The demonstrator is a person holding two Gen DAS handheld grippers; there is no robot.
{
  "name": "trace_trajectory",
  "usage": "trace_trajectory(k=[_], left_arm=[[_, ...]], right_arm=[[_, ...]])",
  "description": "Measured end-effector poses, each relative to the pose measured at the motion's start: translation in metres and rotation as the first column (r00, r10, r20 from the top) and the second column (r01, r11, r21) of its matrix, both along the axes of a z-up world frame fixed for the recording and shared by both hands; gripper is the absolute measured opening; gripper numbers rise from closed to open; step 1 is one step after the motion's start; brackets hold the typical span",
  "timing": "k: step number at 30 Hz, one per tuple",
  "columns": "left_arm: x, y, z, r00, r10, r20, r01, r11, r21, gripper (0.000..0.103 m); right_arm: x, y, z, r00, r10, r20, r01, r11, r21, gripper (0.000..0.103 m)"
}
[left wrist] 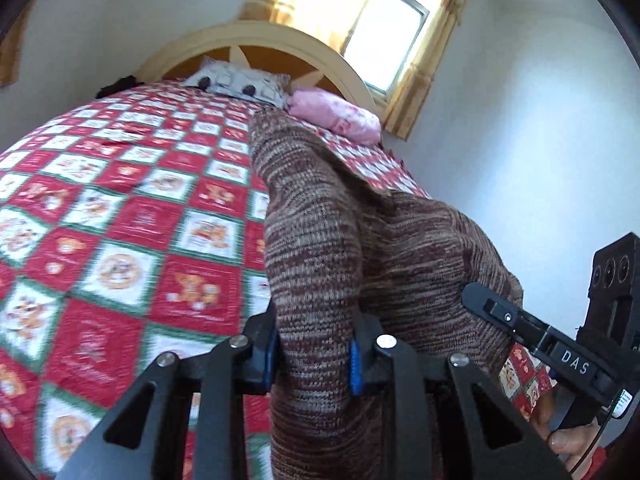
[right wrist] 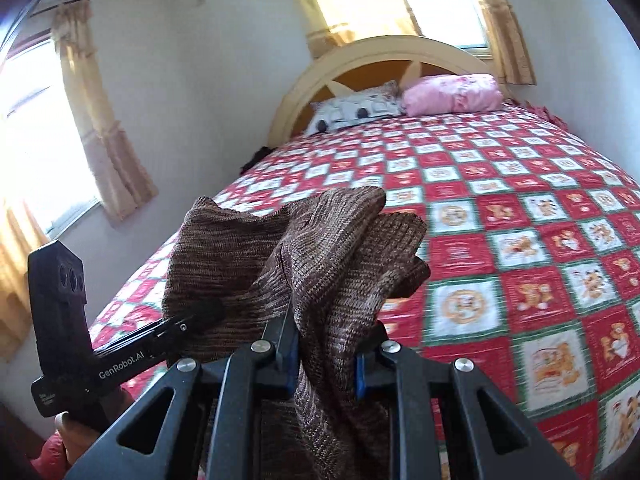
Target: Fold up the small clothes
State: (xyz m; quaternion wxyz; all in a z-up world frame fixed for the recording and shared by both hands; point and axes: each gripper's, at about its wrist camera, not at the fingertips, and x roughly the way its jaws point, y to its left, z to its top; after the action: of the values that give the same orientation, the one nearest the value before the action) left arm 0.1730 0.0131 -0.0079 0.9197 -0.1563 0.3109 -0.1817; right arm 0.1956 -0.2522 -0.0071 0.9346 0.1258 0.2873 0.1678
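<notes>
A brown knitted garment [left wrist: 316,248] is held up above the bed by both grippers. My left gripper [left wrist: 314,354] is shut on one bunched edge of it, the knit squeezed between the blue pads. My right gripper [right wrist: 326,360] is shut on another bunched edge of the same garment [right wrist: 328,248], which drapes over and hides its fingertips. The right gripper also shows at the lower right of the left wrist view [left wrist: 532,332], and the left gripper shows at the lower left of the right wrist view [right wrist: 132,356], both reaching into the knit.
The bed has a red, white and green checked quilt [left wrist: 120,216], also in the right wrist view [right wrist: 520,240]. A patterned pillow [left wrist: 240,82] and a pink pillow [left wrist: 336,116] lie by the curved headboard [right wrist: 384,52]. White walls and curtained windows [left wrist: 392,28] surround the bed.
</notes>
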Motion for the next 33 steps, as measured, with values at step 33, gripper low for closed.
trace_trajectory(k=[33], left_arm=[[0.011,0.222,-0.101,0.867,0.465,-0.181,-0.448,0.885,0.128,0.036]], right_arm=[[0.108,0.285,-0.115,0.906,0.367,-0.209,-0.389,0.918,-0.072,0.021]])
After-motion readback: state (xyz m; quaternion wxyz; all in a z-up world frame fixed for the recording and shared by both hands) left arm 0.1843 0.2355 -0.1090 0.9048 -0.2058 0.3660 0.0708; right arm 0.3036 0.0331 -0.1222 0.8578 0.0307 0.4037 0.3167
